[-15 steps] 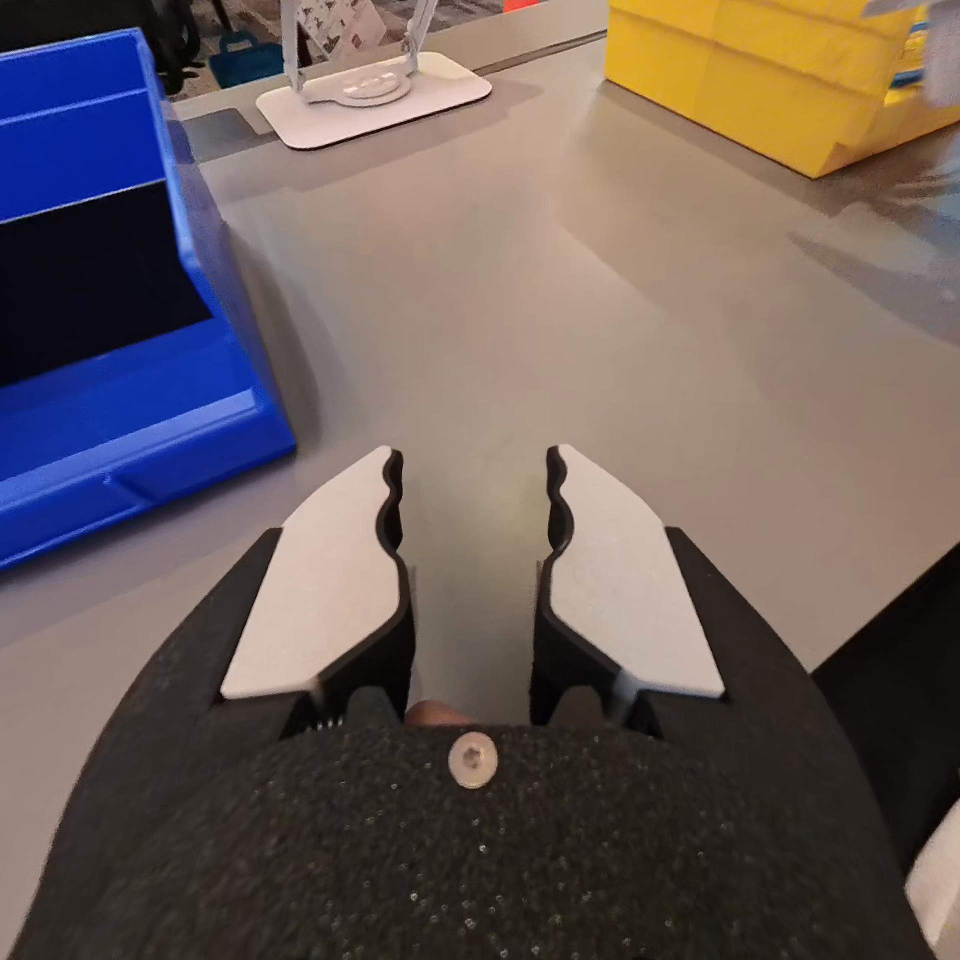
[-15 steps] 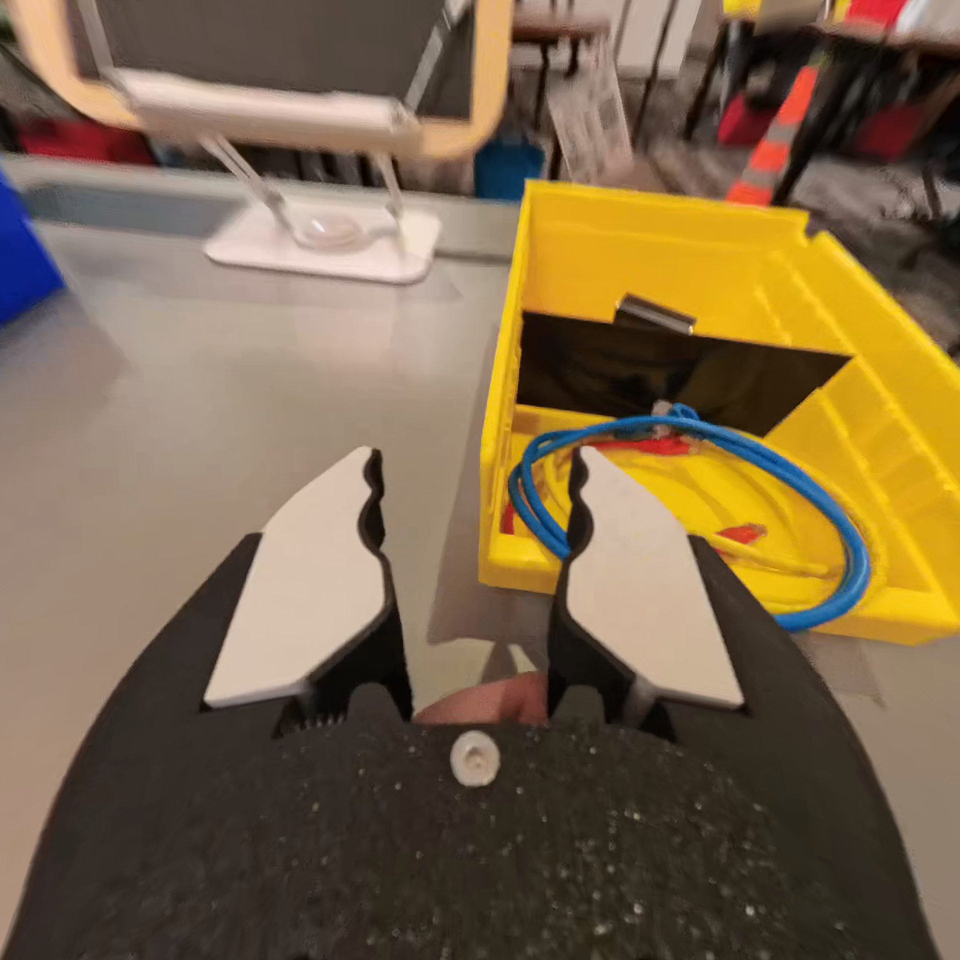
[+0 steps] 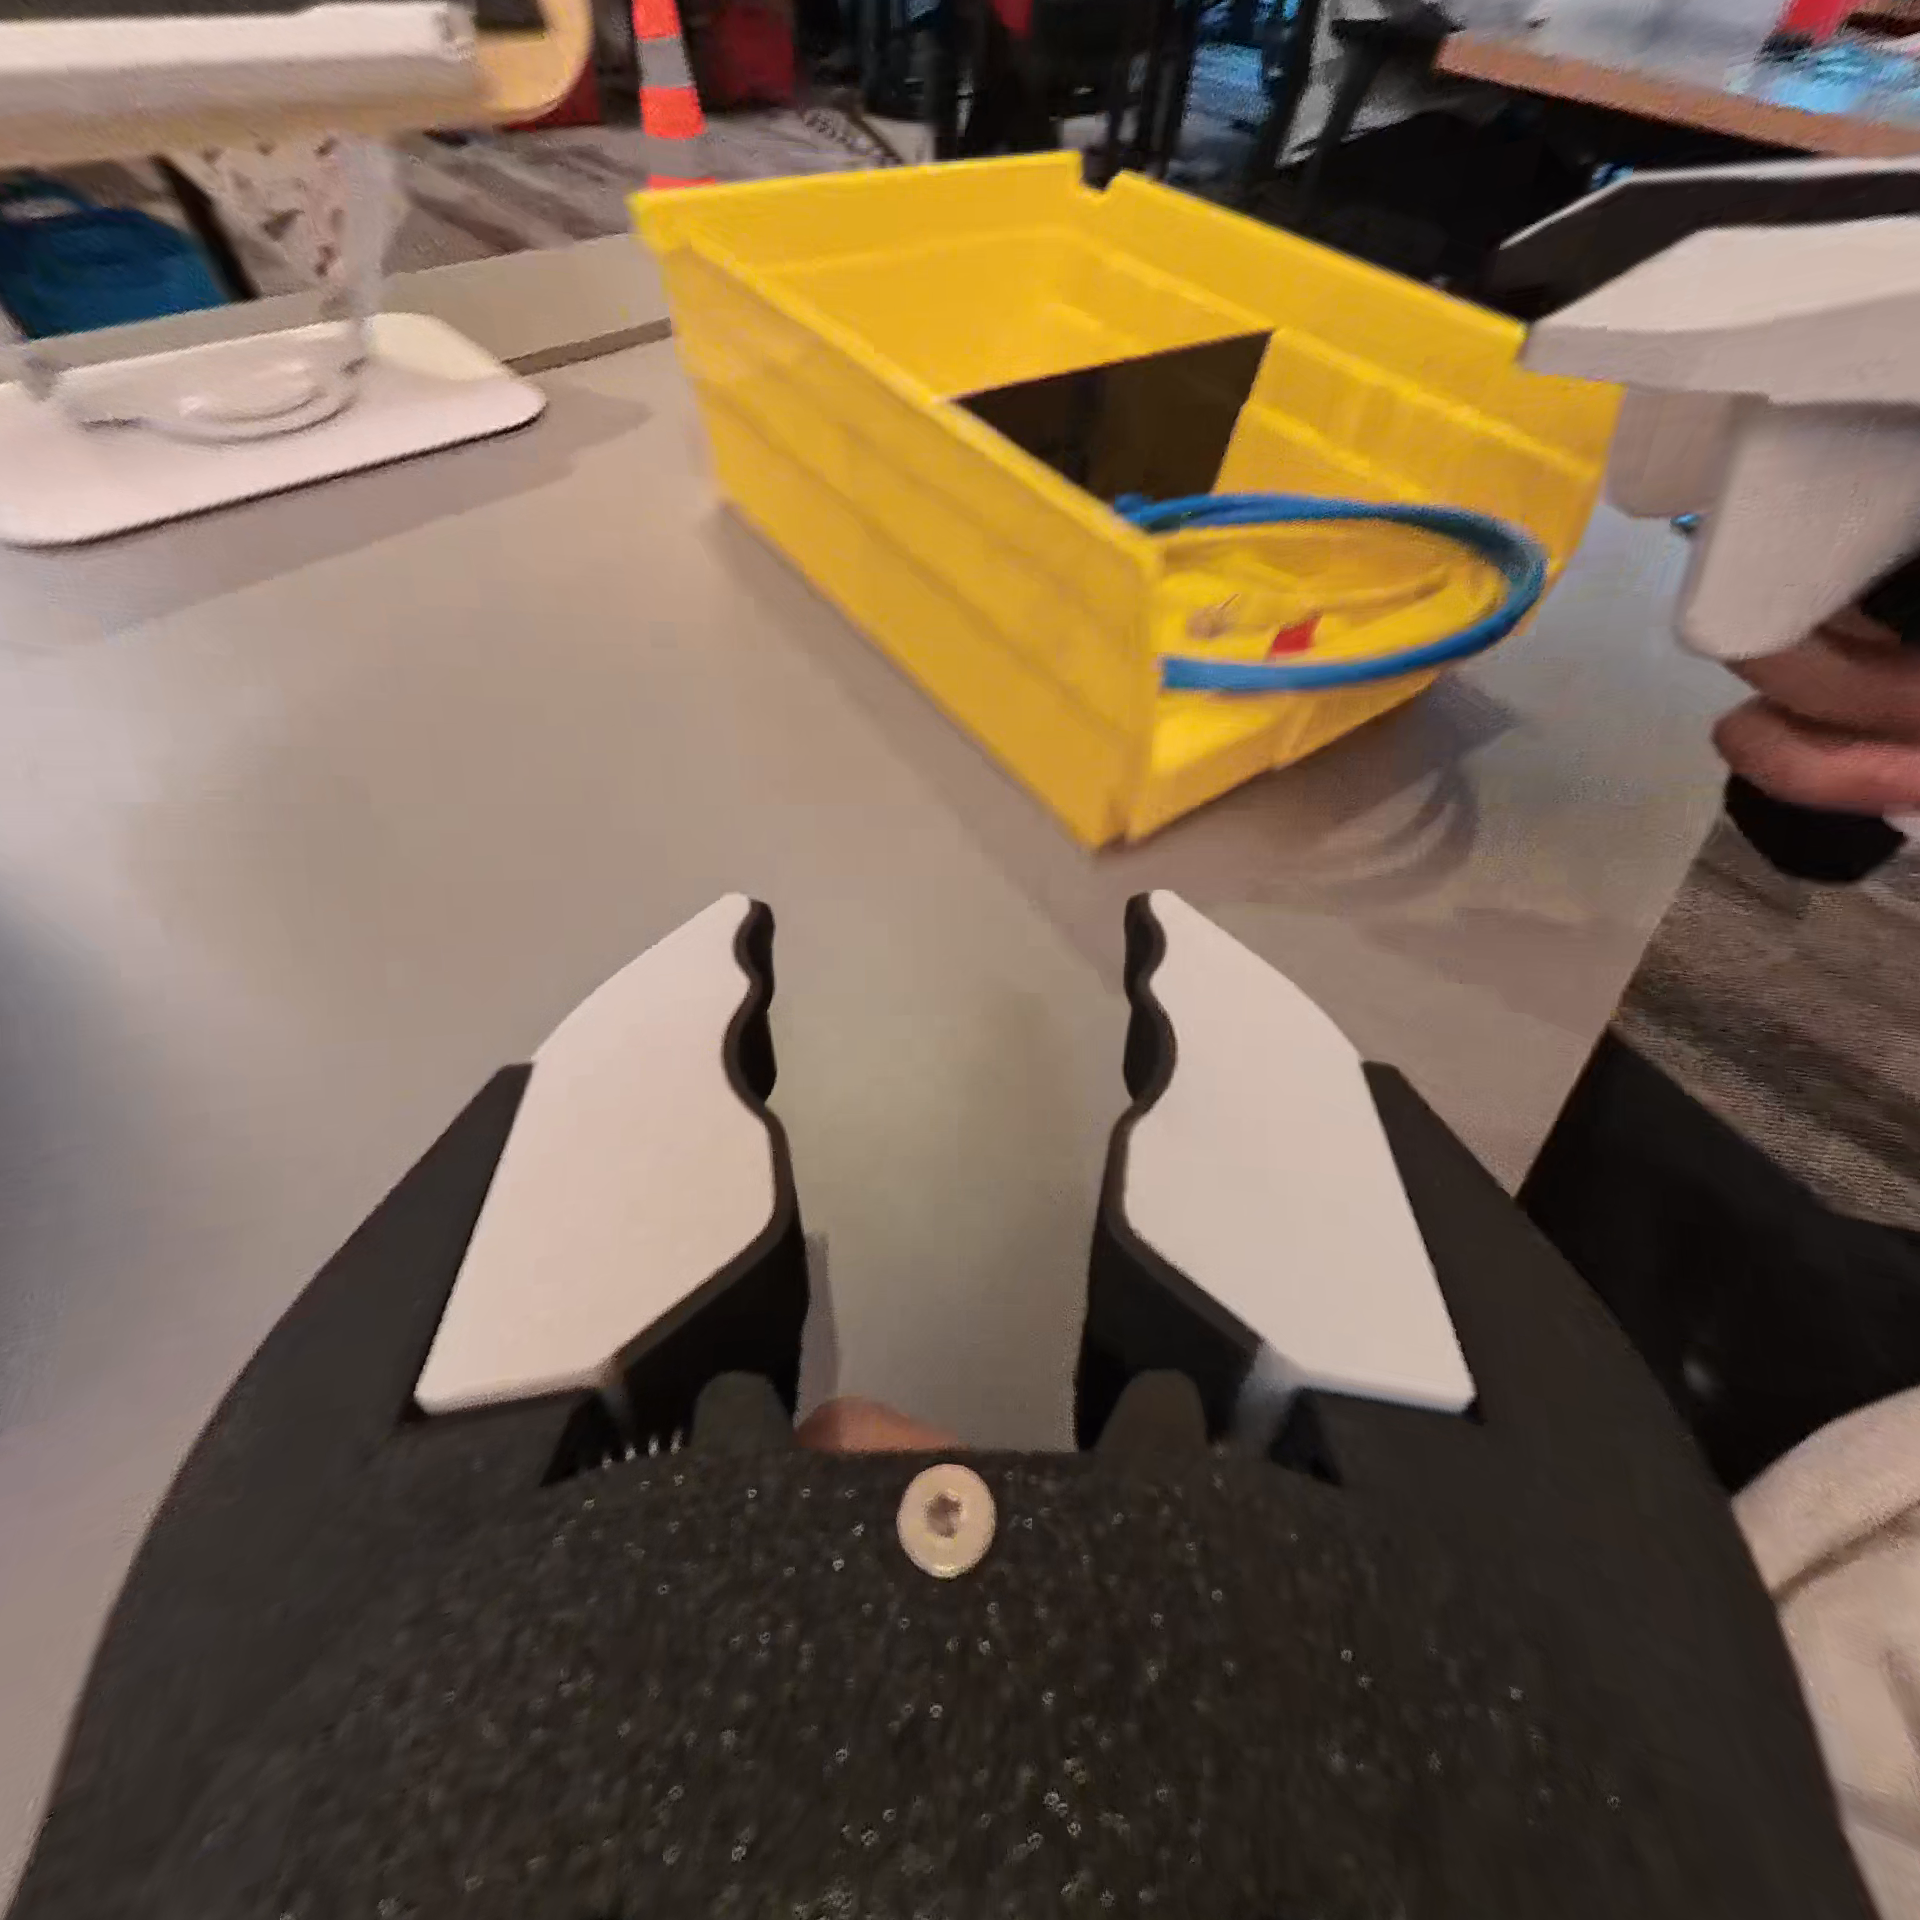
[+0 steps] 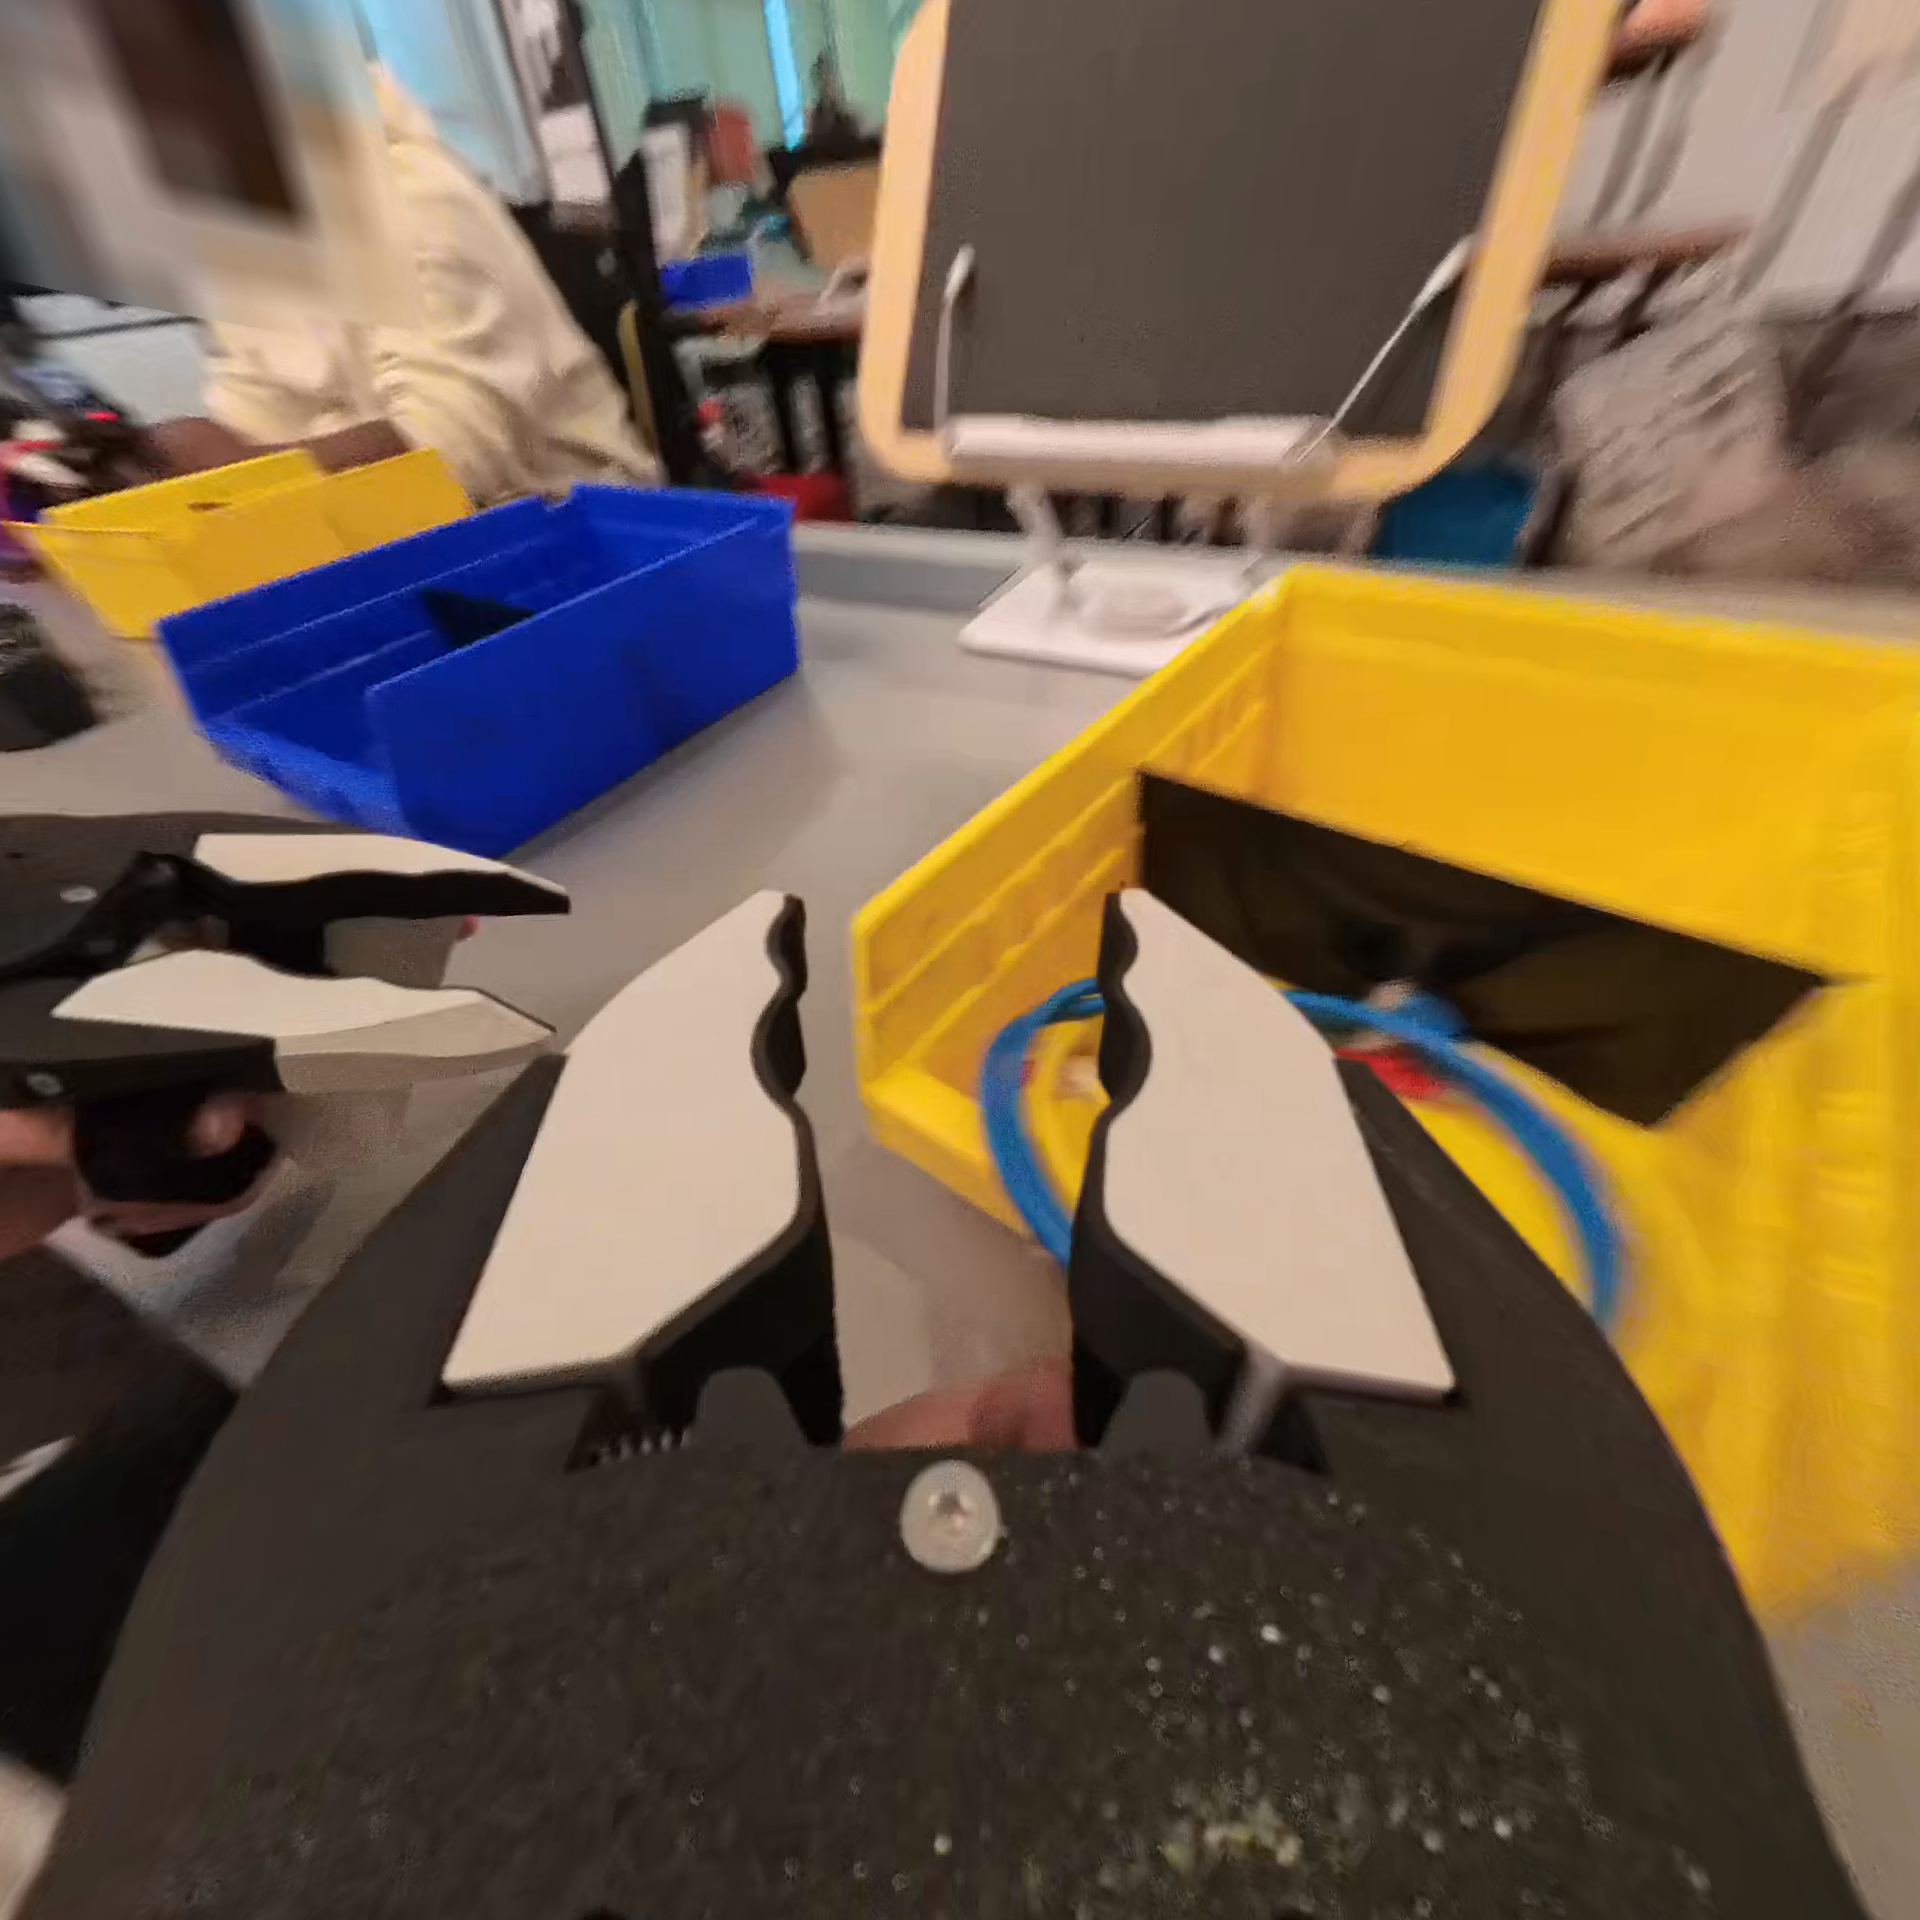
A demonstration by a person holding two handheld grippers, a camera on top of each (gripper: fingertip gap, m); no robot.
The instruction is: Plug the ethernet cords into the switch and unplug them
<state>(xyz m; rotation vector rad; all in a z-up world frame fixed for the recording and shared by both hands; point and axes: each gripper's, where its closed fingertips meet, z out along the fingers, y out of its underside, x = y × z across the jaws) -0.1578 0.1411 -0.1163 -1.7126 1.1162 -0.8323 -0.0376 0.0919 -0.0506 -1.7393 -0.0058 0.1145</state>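
You are holding the left gripper [image 3: 948, 914] above the grey table [image 3: 520, 831], its two fingers standing apart with nothing between them. You are holding the right gripper [image 4: 951, 914] at the near corner of the yellow bin [image 4: 1558, 727]; its fingers are likewise standing apart and gripping nothing. In the right wrist view, the left gripper [image 4: 551, 961] is showing at the left edge, fingers parted, pointing toward the right gripper.

The ethernet cords are lying in the front compartment of the yellow bin [image 3: 914, 540]. A blue cord [image 3: 1455, 540] is coiling around that compartment and rising over the low front lip. A yellow cord [image 3: 1351, 582] is lying inside the blue loop, with a small red part [image 3: 1294, 636] beside it. A black divider [image 3: 1122, 416] is standing across the bin behind the cords. You cannot tell from these views where the switch is.

A blue bin [image 4: 499, 686] is sitting well apart to the left. A white stand [image 4: 1091, 613] is carrying a wood-framed dark panel [image 4: 1195, 208] behind both bins. Both views are showing motion blur.
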